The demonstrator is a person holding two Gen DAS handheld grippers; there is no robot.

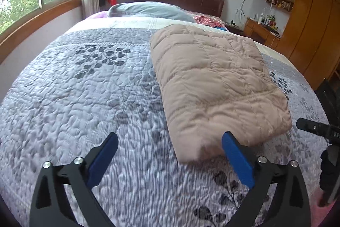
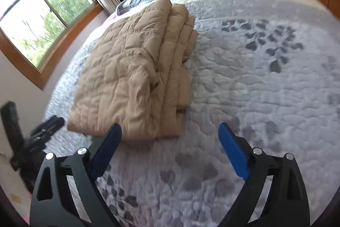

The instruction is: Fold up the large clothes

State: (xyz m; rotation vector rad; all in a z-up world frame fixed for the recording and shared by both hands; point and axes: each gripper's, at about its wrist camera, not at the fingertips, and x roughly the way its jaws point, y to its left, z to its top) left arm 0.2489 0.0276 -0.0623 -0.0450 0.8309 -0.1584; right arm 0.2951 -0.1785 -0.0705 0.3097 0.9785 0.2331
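Right wrist view blurred; folded jacket (image 2: 131, 71) on bedspread (image 2: 255, 78); both jaws released, empty.

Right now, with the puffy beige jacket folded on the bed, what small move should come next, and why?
Probably draw both tongs back. The beige jacket already lies as a compact stack of layers on the quilt; the left tongs and right tongs are open and hold nothing, so little folding seems left.

jacket (image 1: 214, 86): beige (quilted squares) | bedspread (image 1: 85, 99): grey-lilac, dark leaf print | pillow (image 1: 148, 11): blue-grey
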